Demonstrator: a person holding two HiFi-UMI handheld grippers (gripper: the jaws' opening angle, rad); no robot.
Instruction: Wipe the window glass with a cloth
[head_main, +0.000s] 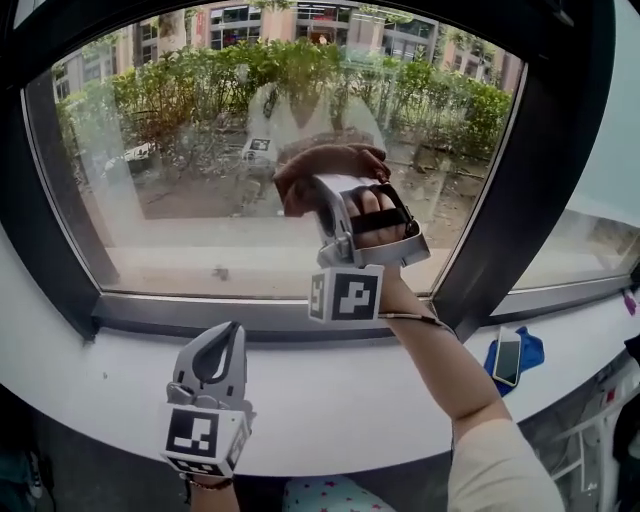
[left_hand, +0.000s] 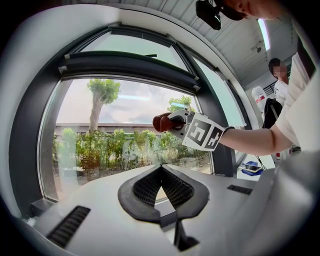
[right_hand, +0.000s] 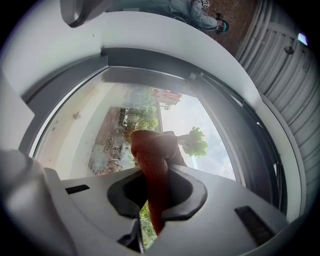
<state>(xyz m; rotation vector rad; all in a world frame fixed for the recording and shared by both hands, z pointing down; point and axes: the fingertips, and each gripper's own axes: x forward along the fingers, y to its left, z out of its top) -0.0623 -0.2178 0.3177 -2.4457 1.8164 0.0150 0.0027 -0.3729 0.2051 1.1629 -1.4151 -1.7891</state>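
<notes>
The right arm reaches up and forward, its right hand-held gripper (head_main: 322, 195) clenched on a reddish-brown cloth (head_main: 325, 163) pressed to the window glass (head_main: 190, 225). The left hand-held gripper (head_main: 230, 338) sits low over the white sill (head_main: 340, 395), jaws closed together on nothing. A phone (head_main: 508, 356) lies on the sill to the right.

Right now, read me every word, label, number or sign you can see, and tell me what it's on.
No text can be read in any view.
Marker cubes on the left gripper and right gripper: black-and-white square patterns, no letters.
Red sign on a building outside: too blurred to read.
Phone: nothing legible.
Cloth: no label shows.
</notes>
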